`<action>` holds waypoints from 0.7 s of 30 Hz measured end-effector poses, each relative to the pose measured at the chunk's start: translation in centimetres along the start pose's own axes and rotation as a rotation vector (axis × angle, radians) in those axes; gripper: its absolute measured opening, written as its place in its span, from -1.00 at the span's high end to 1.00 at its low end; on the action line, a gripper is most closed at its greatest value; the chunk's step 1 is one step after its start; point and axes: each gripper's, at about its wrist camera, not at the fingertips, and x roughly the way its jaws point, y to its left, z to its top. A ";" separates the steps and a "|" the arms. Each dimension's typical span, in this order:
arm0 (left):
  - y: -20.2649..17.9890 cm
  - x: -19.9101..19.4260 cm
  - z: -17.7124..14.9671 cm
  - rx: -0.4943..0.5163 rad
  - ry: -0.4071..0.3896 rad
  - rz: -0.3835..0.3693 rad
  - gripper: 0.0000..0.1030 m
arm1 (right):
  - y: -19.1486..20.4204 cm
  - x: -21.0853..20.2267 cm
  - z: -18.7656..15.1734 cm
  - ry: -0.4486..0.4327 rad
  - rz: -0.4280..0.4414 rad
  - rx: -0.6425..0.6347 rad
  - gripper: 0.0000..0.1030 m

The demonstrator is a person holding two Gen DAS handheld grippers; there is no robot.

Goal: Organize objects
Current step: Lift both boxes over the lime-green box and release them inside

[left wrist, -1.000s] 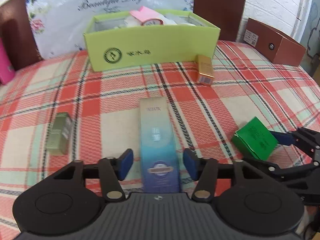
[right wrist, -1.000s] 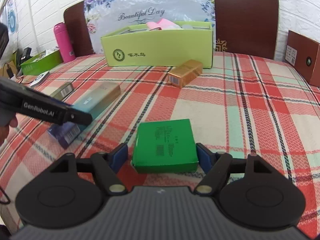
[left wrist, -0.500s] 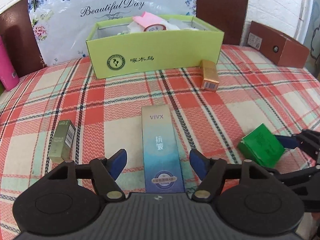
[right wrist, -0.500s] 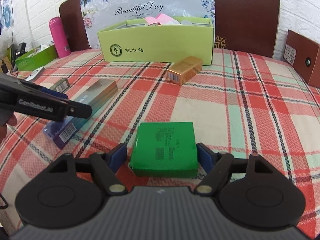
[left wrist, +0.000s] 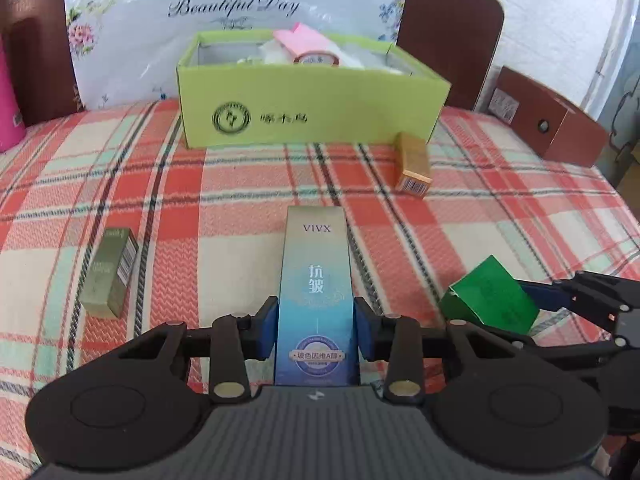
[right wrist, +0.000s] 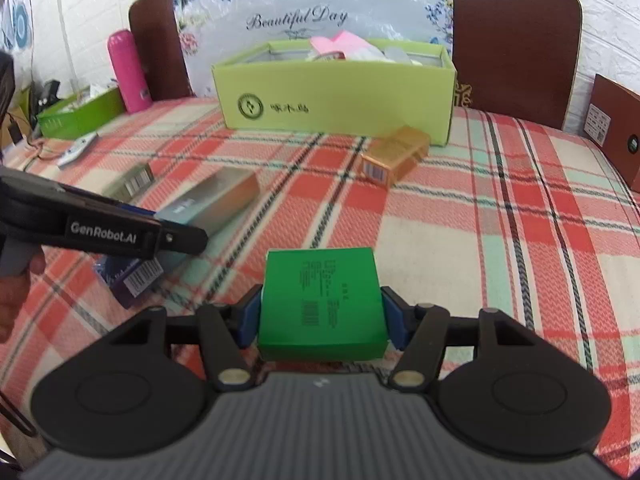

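Observation:
A tall blue carton marked VIVX lies lengthwise between the jaws of my left gripper; the jaws are closing and the blue pads press its sides. A green box sits in my right gripper, whose jaws are closing with the pads against both sides. In the left wrist view the green box appears tilted, lifted off the cloth. The lime-green cardboard box with several items inside stands at the back of the plaid tablecloth.
A gold box lies near the lime box's right corner. An olive-green carton lies at the left. A brown box is at the right edge, a pink bottle and a green tray at the far left. Two chairs stand behind.
Both grippers closed: the left pads came in onto the blue carton, the right pads onto the green box. The green box now tilts up off the cloth.

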 end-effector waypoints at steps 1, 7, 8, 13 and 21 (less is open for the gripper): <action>-0.1 -0.5 0.4 0.003 -0.017 0.002 0.21 | 0.0 -0.4 0.5 -0.016 0.002 -0.001 -0.17; -0.1 -3.3 4.1 0.026 -0.141 -0.010 0.21 | -1.3 -2.3 4.5 -0.124 0.011 -0.001 -0.17; -0.2 -3.7 4.8 0.034 -0.160 -0.009 0.21 | -1.6 -2.4 5.2 -0.139 0.010 0.000 -0.17; 0.1 -4.7 8.7 0.050 -0.252 0.024 0.21 | -3.0 -2.5 8.7 -0.216 -0.003 0.002 -0.17; 1.4 -2.6 15.0 0.009 -0.296 0.049 0.21 | -5.1 0.1 14.9 -0.315 -0.052 0.018 -0.17</action>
